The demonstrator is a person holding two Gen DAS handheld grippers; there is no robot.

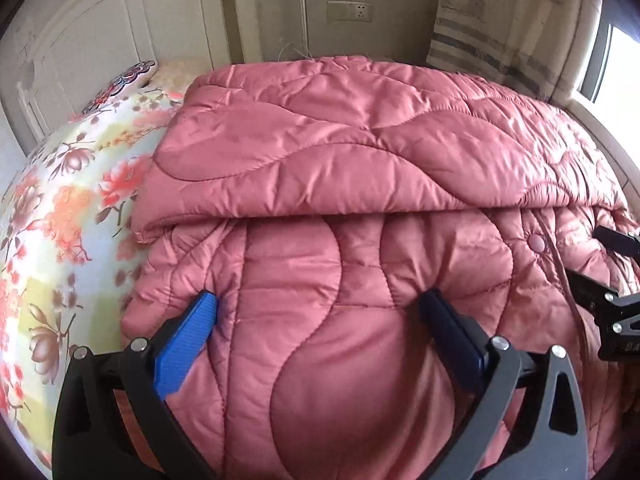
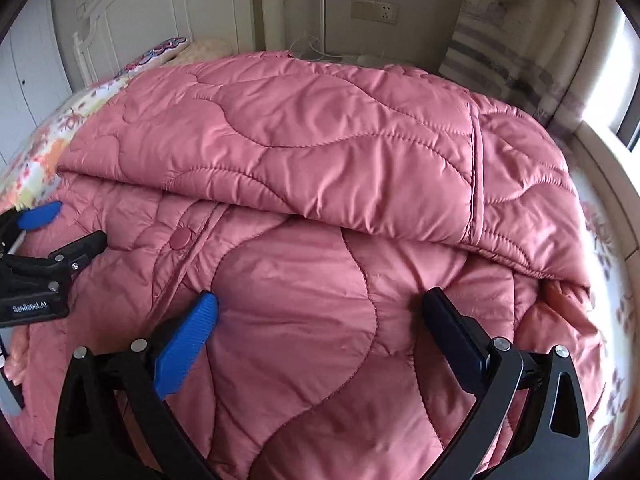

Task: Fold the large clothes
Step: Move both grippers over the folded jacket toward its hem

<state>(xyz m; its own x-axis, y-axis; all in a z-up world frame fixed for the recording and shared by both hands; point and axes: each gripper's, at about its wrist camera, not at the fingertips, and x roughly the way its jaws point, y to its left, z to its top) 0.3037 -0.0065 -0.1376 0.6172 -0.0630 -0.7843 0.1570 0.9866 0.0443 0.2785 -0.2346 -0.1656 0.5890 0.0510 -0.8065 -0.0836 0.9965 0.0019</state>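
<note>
Two sets of tongs over one big pink quilted coat (image 1: 360,184) on a bed, that's pretty much the whole scene. Around it: a floral bedsheet (image 1: 60,208) showing on the left side, a patterned pillow (image 1: 124,82) up by the white headboard (image 1: 92,40), a wall socket (image 1: 350,11) on the far wall, and a striped curtain (image 1: 492,32) next to a bright window. Nothing sits on top of the coat or blocks it.

The coat itself is puffy, wavy stitch lines all over, with its far part folded over toward the camera so there's a thick doubled edge running across the middle. One round snap button (image 2: 181,238) shows beside the front seam.

Left tongs (image 1: 318,306) are spread wide, tips resting on the near layer, nothing pinched. Right tongs (image 2: 320,304) are also wide apart, just beside them on the same layer.
</note>
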